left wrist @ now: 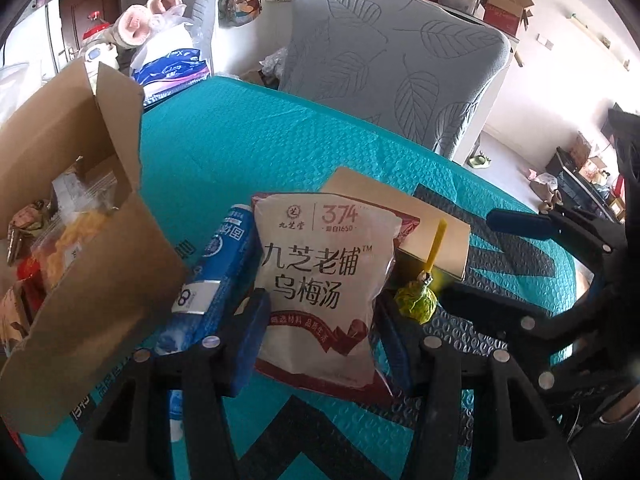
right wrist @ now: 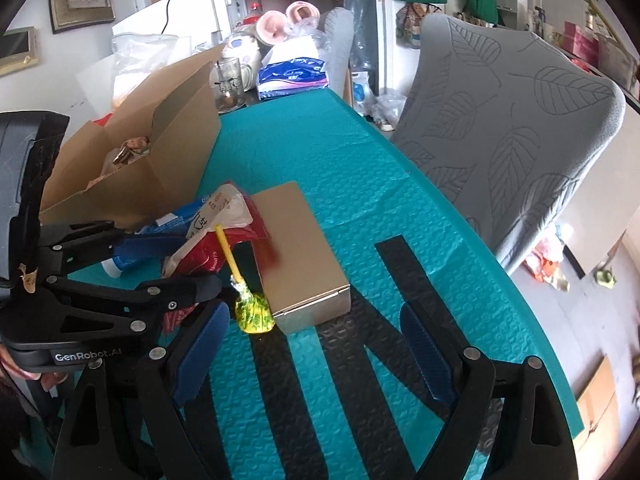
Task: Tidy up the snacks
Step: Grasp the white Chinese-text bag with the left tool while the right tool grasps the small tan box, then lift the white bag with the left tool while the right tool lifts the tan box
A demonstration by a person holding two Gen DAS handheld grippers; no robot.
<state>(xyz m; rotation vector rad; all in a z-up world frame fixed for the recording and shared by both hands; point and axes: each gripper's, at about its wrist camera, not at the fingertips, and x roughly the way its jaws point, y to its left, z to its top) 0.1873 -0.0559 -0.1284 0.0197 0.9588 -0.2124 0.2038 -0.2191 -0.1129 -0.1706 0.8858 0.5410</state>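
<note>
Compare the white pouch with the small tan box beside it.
The white pouch is soft, crinkled plastic with printed lettering and red trim; the small tan box is rigid, plain and unprinted. The pouch sits between the left tongs; the box lies flat and untouched ahead of the open right tongs. Both rest on the teal table cover.

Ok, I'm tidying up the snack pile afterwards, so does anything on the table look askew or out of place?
Yes: the loose snacks lie in a heap beside the cardboard box. The white pouch leans tilted between the left gripper's fingers, partly over the tan box, and the lollipop rests against that box, stick slanting up.
</note>
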